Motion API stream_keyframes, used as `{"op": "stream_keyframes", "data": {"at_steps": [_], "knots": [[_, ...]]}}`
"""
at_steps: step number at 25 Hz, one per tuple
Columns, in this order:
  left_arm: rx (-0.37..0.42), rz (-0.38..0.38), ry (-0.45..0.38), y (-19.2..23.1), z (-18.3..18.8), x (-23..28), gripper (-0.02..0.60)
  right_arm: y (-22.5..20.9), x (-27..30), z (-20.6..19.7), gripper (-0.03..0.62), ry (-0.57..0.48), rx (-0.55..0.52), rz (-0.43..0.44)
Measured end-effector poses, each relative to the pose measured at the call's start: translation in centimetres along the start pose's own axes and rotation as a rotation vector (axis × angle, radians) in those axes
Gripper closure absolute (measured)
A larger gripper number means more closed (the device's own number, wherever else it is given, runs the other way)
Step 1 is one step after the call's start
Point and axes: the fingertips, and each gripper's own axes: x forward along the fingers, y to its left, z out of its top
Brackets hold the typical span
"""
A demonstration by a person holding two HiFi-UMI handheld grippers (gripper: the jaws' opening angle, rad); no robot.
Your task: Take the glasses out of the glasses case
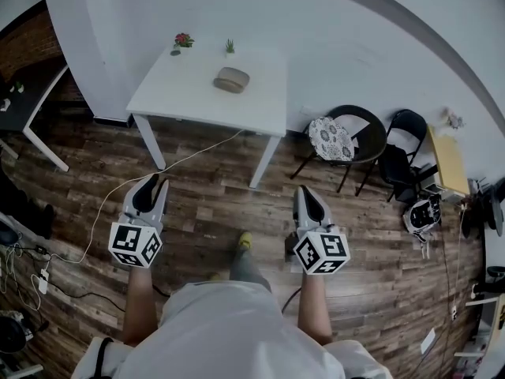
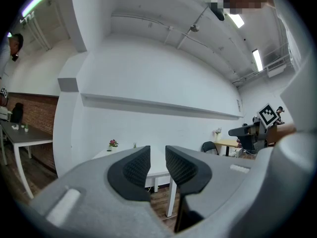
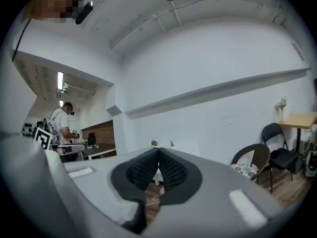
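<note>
Though apart, grippers (image 1: 150, 183) (image 1: 306, 193) forward, level.

1. Table (image 1: 181, 93): plain white.
2. Glasses case (image 1: 231, 79): dull greyish tan, no pattern I can make out.
3. Left gripper (image 2: 157, 155) and right gripper (image 3: 159, 152): light grey shells, black textured pads, and cubes with black-and-white square markers.
4. Floor (image 1: 205, 204): dark brown wood planks.
5. Chair cushion (image 1: 331, 139): white with a busy black print.
6. Flowers (image 1: 183, 41): reddish pink. Little plant (image 1: 230, 47): green.

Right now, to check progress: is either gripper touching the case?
Apart. Head view: left gripper and right gripper hang over the floor; case sits on table.
</note>
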Motion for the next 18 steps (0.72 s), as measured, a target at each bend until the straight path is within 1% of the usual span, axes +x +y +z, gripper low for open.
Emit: {"op": "stream_keyframes", "data": {"at_steps": [3,9,13,18], "knots": [[0.007,-0.001,0.002,-0.1,-0.2,1.4,0.48,-1.1,1.2,-0.2,0.591,0.004,0.005,-0.004],[0.0,0.029,0.016,1.1,-1.0,3.7,0.48,-3.3,4.2,-0.1,0.591,-0.001,0.011,-0.007],[0.001,0.041,0.021,2.0,-1.4,6.5,0.48,-5.3,6.6,0.2,0.591,-0.013,0.017,-0.02],[-0.002,0.032,0.048,2.1,-2.5,11.1,0.48,-8.1,10.3,-0.4,0.591,0.015,0.026,-0.023]]}}
